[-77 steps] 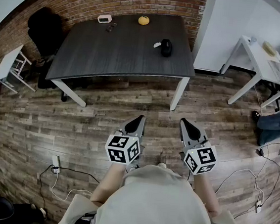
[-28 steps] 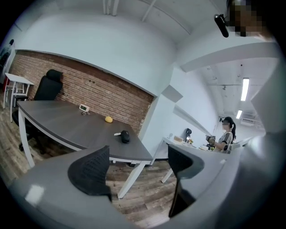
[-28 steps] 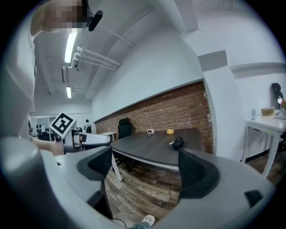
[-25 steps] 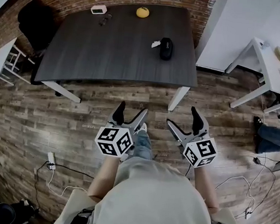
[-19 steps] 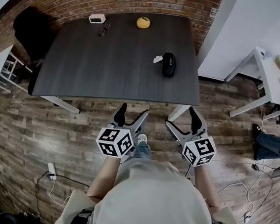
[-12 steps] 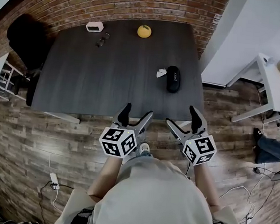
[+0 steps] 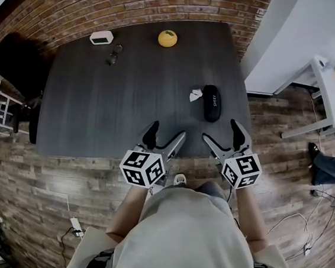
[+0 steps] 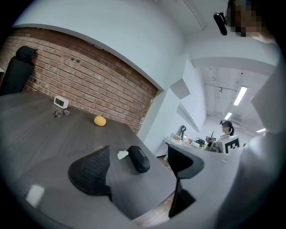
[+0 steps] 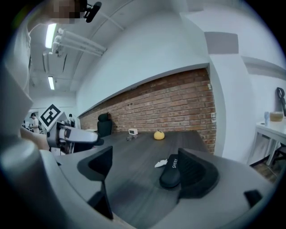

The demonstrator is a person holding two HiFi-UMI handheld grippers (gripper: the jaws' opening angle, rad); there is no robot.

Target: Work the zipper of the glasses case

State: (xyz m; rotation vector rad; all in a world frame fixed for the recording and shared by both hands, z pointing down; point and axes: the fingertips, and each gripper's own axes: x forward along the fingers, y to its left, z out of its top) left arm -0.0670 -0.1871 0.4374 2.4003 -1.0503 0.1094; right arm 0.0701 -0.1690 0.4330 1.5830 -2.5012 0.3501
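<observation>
Head view: black oval zip-up glasses case (image 7: 212, 103) lies on the dark grey table (image 7: 111, 106), just ahead of right gripper (image 7: 221, 134). Left gripper (image 7: 166, 136) and right gripper both spread, empty. Case probably light, semi-rigid, slides easily: pin its body, pinch the pull tab.

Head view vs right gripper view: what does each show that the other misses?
Only the head view: the wood plank floor, the person's pale top, the marker cube on the right gripper. Only the right gripper view: ceiling strip lights. Both: the black oval glasses case on the dark grey table, the yellow round fruit, the small white desk clock, the left gripper, open.
</observation>
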